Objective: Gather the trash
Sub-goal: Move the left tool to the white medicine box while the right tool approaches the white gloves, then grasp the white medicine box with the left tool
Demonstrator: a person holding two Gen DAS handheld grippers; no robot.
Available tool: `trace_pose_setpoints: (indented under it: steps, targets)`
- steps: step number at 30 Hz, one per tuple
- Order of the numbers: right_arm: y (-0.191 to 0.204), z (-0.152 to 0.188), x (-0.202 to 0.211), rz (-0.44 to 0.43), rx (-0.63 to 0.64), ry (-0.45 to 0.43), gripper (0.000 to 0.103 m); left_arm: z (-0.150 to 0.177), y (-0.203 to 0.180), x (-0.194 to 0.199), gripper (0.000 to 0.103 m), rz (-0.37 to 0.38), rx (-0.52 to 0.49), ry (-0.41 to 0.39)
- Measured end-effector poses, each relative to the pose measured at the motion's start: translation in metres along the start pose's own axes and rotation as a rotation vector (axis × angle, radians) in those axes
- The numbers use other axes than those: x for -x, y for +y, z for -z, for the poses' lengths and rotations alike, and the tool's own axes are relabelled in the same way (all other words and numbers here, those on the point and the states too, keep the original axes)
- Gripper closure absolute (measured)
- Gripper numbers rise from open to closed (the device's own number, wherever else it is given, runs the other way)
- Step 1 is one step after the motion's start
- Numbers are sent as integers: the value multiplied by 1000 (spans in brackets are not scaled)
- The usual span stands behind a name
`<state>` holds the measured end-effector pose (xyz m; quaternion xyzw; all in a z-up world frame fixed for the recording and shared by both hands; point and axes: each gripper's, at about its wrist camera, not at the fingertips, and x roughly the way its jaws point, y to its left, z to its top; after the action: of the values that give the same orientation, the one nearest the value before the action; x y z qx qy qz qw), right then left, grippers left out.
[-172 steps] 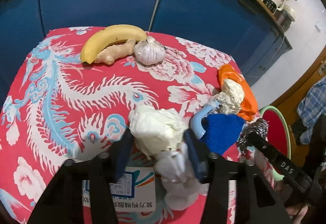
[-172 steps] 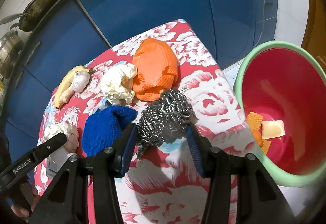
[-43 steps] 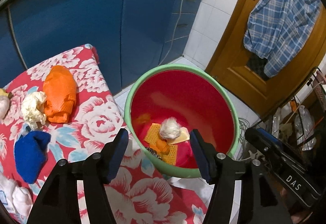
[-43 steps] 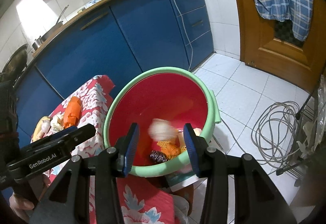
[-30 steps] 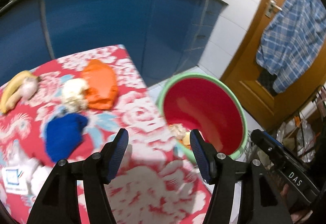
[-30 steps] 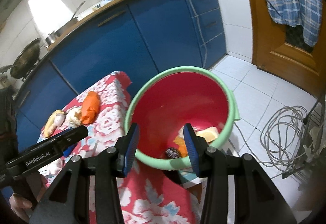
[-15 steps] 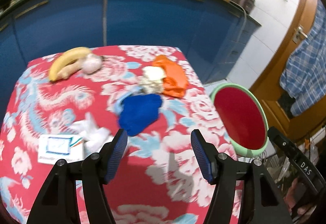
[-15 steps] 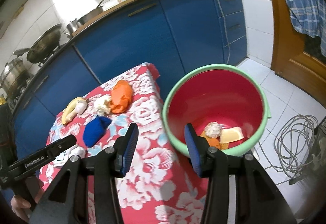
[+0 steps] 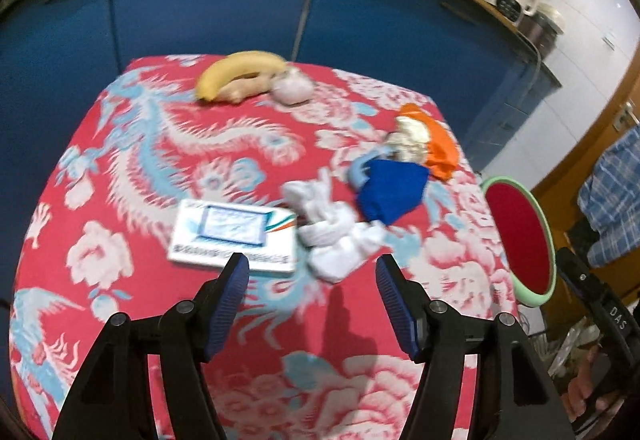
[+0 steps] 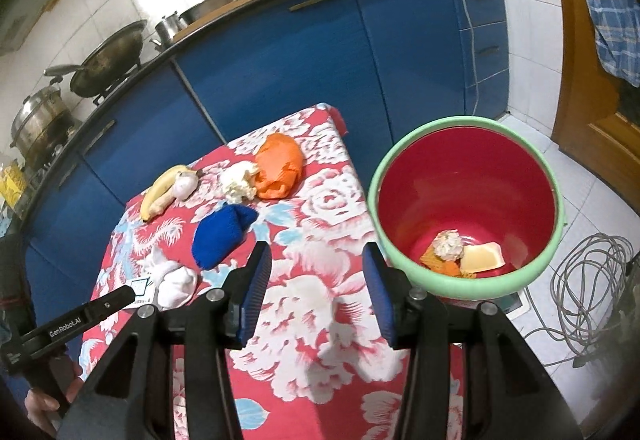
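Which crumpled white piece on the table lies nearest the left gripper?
The white wad beside the printed card, just ahead of the left gripper. The other crumpled paper lies farther off, against the orange cloth.

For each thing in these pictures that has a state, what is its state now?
left gripper: open, empty, above the table.
right gripper: open, empty.
red bin: upright on the floor, holds a few scraps.
white crumpled paper: lying on the tablecloth, beside the box.
flat box: lying flat, closed.
blue cloth: bunched up.
orange cloth: bunched up.
banana: unpeeled, lying.
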<state>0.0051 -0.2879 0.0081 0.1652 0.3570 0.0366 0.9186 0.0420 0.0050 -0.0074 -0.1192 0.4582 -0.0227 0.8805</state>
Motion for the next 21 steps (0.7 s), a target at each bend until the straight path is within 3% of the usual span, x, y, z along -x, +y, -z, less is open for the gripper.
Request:
trace_pose_setpoints:
  steps: [21]
  targets:
    - [30,1,-25,12,52,48,54,-27,70,-41,36,-61,215,27]
